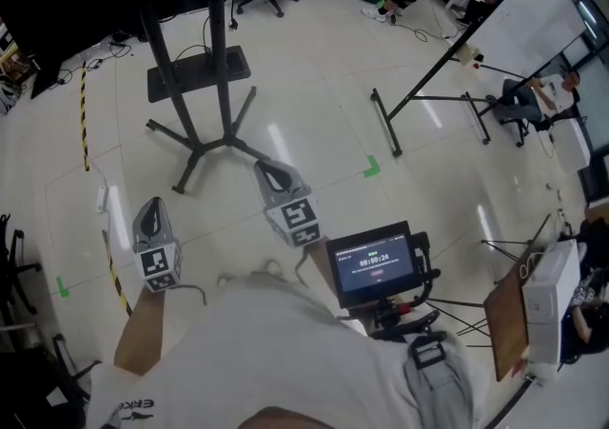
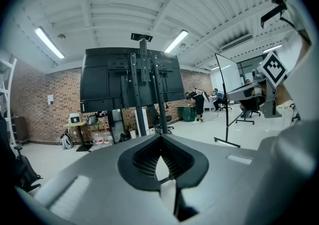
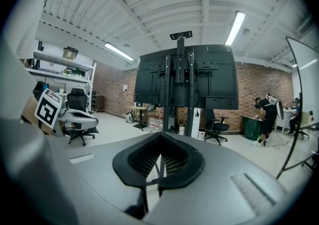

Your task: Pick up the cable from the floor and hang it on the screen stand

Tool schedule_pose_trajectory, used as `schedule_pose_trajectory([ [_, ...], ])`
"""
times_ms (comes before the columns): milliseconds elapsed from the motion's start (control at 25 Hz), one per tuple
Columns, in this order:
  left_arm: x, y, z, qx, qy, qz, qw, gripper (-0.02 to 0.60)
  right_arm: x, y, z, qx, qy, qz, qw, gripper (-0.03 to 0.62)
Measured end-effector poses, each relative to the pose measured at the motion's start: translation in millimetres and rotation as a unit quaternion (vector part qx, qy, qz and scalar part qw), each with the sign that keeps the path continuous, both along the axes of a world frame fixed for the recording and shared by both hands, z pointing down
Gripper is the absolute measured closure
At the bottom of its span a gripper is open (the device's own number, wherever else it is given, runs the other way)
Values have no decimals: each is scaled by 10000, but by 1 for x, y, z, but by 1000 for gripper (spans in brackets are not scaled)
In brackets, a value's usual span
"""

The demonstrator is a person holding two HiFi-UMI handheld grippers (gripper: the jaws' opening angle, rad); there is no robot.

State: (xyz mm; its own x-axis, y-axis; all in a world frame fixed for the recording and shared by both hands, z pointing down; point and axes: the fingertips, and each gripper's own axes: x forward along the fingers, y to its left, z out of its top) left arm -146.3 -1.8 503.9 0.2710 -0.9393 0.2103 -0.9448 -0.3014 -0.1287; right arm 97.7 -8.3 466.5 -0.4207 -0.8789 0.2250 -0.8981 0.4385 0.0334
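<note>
left gripper (image 2: 160, 144): jaws closed, nothing between them
right gripper (image 3: 160, 141): jaws closed, also empty
screen stand (image 1: 202, 75): upper left-centre, beyond both jaw tips
cable (image 1: 84, 118): yellow-black striped, on floor (image 1: 314, 85), far left of frame

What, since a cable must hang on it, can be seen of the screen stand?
The screen stand is black and looks like metal. It stands upright on the pale tiled floor. Two posts rise from spreading legs, with a flat shelf low down. It carries a dark screen, seen from its back, mounted on vertical rails.
</note>
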Motion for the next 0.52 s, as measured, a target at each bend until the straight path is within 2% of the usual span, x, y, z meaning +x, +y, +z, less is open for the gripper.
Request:
schedule_pose_trajectory([
  [520, 4, -3, 0, 49, -60, 66, 9999, 580, 0, -3, -3, 72, 42, -23, 10000, 583],
])
